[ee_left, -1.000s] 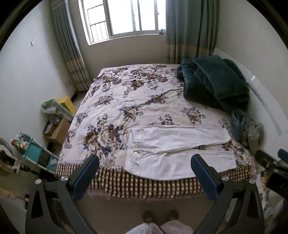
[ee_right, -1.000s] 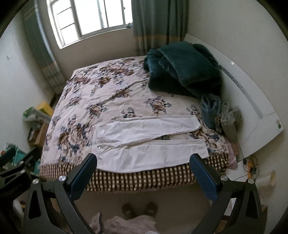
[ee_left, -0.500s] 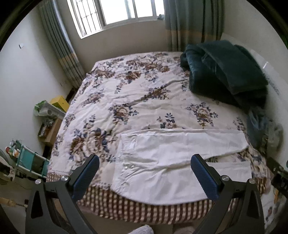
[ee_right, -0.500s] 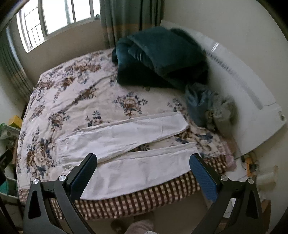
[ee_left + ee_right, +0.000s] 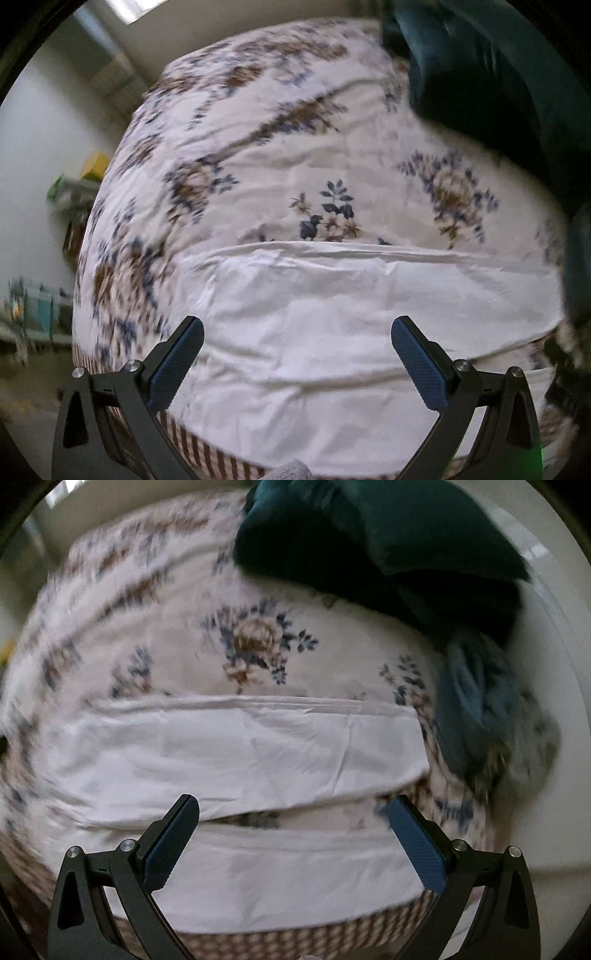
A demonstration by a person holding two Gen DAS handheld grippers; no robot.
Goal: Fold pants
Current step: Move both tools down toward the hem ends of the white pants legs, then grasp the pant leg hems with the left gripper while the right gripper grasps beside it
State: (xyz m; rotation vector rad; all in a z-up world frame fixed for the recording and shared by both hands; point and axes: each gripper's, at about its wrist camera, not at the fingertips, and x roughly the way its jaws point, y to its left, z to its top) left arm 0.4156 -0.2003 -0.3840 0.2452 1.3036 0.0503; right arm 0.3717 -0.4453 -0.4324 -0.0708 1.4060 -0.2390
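Both hand-held grippers, left [image 5: 297, 363] and right [image 5: 293, 840], gape above white pants [image 5: 236, 749].

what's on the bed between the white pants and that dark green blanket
Only bare floral bedspread: in the right wrist view nothing lies between the white pants and the dark green blanket.

Premises: domestic bedroom.
Bed [image 5: 258, 155] with floral cover, dark green blanket [image 5: 388, 542], apparently a curtain [image 5: 118, 74]; view blurred.
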